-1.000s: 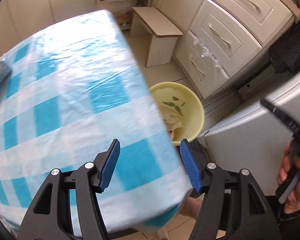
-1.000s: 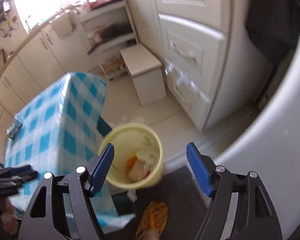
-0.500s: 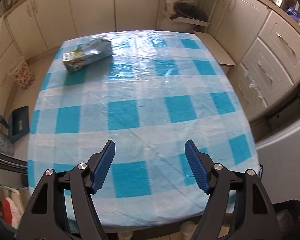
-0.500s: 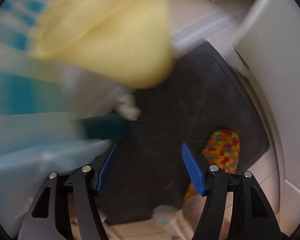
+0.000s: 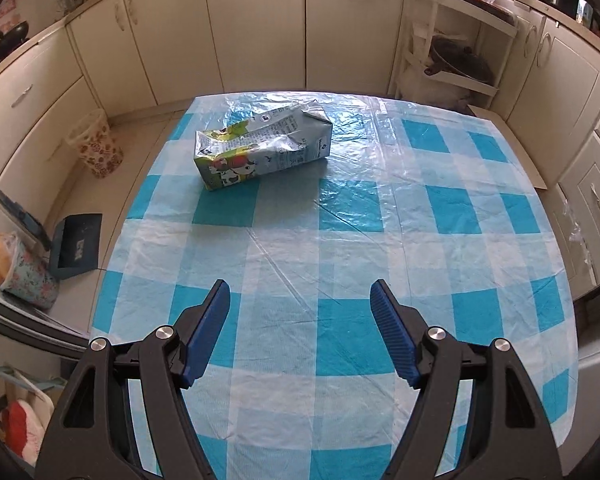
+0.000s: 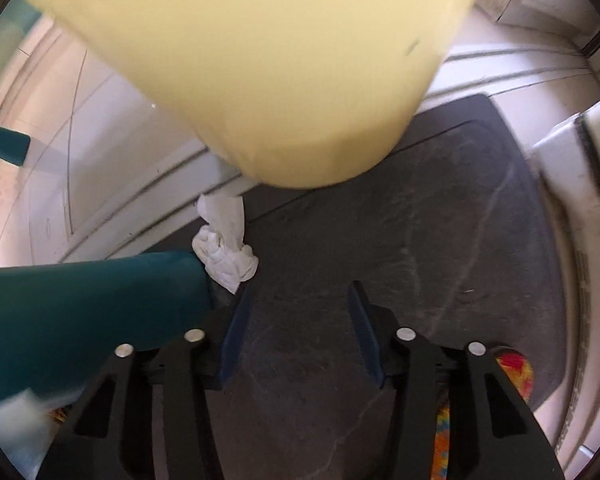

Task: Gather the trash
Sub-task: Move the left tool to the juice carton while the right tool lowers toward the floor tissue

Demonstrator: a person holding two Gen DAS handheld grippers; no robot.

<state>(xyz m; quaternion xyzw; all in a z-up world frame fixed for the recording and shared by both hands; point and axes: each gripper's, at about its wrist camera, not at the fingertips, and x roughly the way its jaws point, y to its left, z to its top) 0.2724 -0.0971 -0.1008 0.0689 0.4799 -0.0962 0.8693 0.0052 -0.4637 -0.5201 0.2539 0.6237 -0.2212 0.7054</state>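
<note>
A crumpled milk carton (image 5: 262, 146) lies on its side at the far left of the blue-checked table (image 5: 340, 264). My left gripper (image 5: 300, 304) is open and empty, hovering over the table's near half, well short of the carton. In the right wrist view a crumpled white tissue (image 6: 226, 246) lies on the dark floor mat (image 6: 400, 248), just beyond my left fingertip. My right gripper (image 6: 298, 294) is open and empty, low over the mat. The yellow trash bin (image 6: 268, 64) stands right behind the tissue.
A teal table leg (image 6: 88, 300) is beside the tissue on the left. A white appliance (image 6: 592, 200) borders the mat on the right. Cabinets (image 5: 260, 28) surround the table; a floral basket (image 5: 96, 148) and dustpan (image 5: 76, 246) are on the floor at left.
My left gripper swung from the bin side and now faces along the table toward the carton. My right gripper dropped from above the bin down to the mat near the tissue.
</note>
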